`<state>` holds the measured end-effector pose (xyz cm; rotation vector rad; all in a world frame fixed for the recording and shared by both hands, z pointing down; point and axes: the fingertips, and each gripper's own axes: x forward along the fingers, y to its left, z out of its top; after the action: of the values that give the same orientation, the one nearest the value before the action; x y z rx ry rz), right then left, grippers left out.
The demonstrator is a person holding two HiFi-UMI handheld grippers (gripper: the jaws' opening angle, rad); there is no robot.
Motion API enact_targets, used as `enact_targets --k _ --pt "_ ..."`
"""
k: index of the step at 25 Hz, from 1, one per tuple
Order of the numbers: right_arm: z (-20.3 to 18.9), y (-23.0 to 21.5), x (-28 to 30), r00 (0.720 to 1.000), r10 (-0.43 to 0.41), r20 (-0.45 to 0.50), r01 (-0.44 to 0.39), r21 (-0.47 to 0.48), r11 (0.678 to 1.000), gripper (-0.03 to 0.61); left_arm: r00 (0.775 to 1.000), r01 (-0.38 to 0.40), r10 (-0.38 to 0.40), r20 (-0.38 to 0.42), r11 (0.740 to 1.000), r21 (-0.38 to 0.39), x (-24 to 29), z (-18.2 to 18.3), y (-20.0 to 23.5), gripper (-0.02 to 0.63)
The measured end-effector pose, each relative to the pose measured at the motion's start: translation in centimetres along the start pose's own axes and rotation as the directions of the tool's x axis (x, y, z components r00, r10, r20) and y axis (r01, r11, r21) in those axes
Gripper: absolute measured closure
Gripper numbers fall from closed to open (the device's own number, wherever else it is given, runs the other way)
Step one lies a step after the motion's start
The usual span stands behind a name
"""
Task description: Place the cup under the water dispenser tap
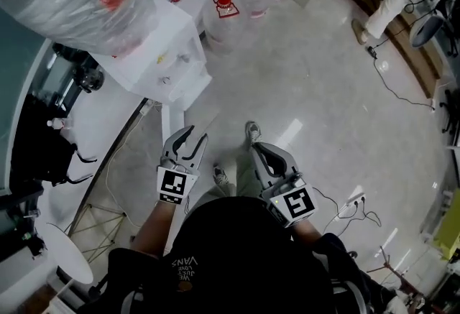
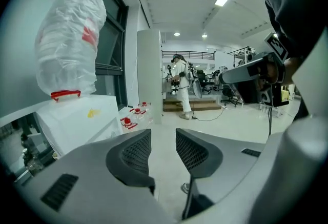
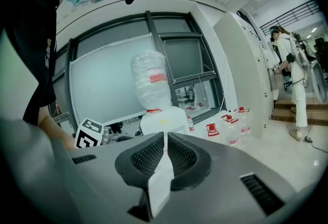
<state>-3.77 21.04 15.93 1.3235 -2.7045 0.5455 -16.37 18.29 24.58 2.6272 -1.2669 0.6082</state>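
Much open floor beside water dispenser

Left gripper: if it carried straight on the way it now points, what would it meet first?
Probably bare floor, to the right of the water dispenser and the red-capped bottles; depth is uncertain.

Floor across the middle and right of the head view is wide open, only the white dispenser upper left and water jugs up top block stuff.
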Motion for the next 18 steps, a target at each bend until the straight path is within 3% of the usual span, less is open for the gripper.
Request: enact_targets --k 10,18 --pt "-2.1 -7.6 9.2 0.993 0.106 -0.046 -0.107 -0.023 0.994 0.532 0.993 -0.059 0.054 -0.107 0.997 -0.050 10.8 -5.2 4.4 0.439" --pt "-8.6 -12.7 14.7 0.984 0.152 -0.091 -0.149 0.040 0.988 0.532 0.980 -0.107 0.092 -0.177 0.991 -0.075 18.0 -12.8 6.5 0.434"
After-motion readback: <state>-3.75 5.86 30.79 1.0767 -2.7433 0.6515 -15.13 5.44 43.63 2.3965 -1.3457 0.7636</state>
